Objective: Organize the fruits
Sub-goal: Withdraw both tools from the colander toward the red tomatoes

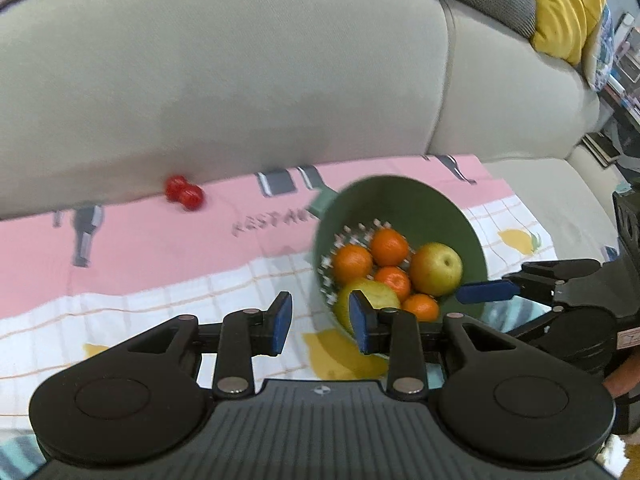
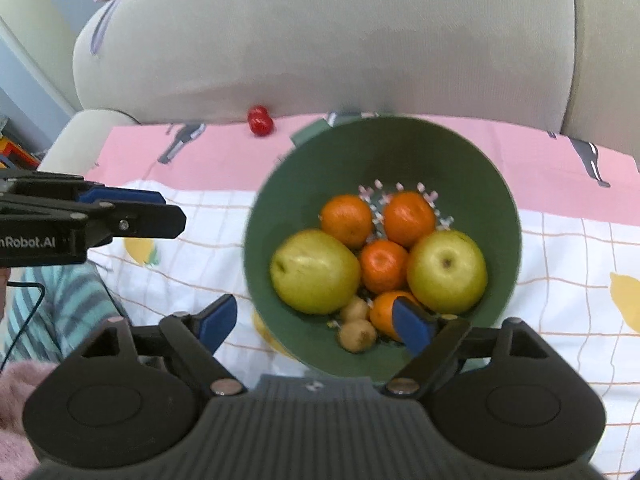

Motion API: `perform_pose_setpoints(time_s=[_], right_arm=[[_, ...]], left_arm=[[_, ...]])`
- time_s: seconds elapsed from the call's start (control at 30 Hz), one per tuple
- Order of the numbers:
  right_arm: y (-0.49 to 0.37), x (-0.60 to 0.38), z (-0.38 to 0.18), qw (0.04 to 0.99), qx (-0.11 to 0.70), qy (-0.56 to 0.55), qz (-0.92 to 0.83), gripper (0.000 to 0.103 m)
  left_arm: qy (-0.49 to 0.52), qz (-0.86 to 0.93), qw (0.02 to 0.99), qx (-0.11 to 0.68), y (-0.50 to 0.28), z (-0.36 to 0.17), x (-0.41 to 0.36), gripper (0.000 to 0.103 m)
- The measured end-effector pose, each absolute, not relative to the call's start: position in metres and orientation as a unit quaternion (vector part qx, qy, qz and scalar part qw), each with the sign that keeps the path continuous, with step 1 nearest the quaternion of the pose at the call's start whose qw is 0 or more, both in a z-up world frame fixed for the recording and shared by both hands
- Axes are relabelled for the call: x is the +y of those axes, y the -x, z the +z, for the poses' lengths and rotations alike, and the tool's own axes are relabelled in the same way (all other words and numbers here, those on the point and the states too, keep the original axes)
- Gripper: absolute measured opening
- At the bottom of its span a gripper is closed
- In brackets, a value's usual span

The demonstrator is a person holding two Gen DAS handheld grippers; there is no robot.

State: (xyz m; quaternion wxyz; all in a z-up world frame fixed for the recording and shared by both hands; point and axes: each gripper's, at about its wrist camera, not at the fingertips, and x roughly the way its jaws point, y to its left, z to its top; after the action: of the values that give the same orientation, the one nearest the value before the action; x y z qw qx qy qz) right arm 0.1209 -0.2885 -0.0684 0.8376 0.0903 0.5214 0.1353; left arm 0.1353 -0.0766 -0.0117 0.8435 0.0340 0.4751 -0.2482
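Observation:
A green colander bowl (image 2: pixel 460 160) sits on a cloth on the sofa seat, also in the left wrist view (image 1: pixel 420 204). It holds several oranges (image 2: pixel 346 220), two yellow-green apples (image 2: pixel 446 270) and small brown fruits (image 2: pixel 357 335). Two red tomatoes (image 1: pixel 184 193) lie by the sofa back, also in the right wrist view (image 2: pixel 260 121). My left gripper (image 1: pixel 320 322) is open, its right finger at the bowl's near-left rim. My right gripper (image 2: pixel 316 322) is open, straddling the bowl's near rim, with the right finger over the fruit.
A pink and white checked cloth (image 1: pixel 160 276) covers the seat. The beige sofa back (image 1: pixel 240 80) rises behind. A yellow cushion (image 1: pixel 564 4) lies at the far right. A striped fabric (image 2: pixel 60 308) sits at the left in the right wrist view.

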Motion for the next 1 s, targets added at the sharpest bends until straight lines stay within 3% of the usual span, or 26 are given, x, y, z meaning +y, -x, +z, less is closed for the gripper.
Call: perform_pose_setpoints(time_s=[0.4, 1.0], right_arm=[[-0.139, -0.229, -0.045, 0.856, 0.489, -0.077, 0.147, 0.090], [-0.174, -0.153, -0.045, 0.877, 0.459, -0.033, 0.140, 0.092]], left_arm=[[-0.028, -0.193, 0.876, 0.442, -0.135, 0.004, -0.011, 0.040], [0.020, -0.173, 0.892, 0.416, -0.168, 0.000, 0.049, 0.041]])
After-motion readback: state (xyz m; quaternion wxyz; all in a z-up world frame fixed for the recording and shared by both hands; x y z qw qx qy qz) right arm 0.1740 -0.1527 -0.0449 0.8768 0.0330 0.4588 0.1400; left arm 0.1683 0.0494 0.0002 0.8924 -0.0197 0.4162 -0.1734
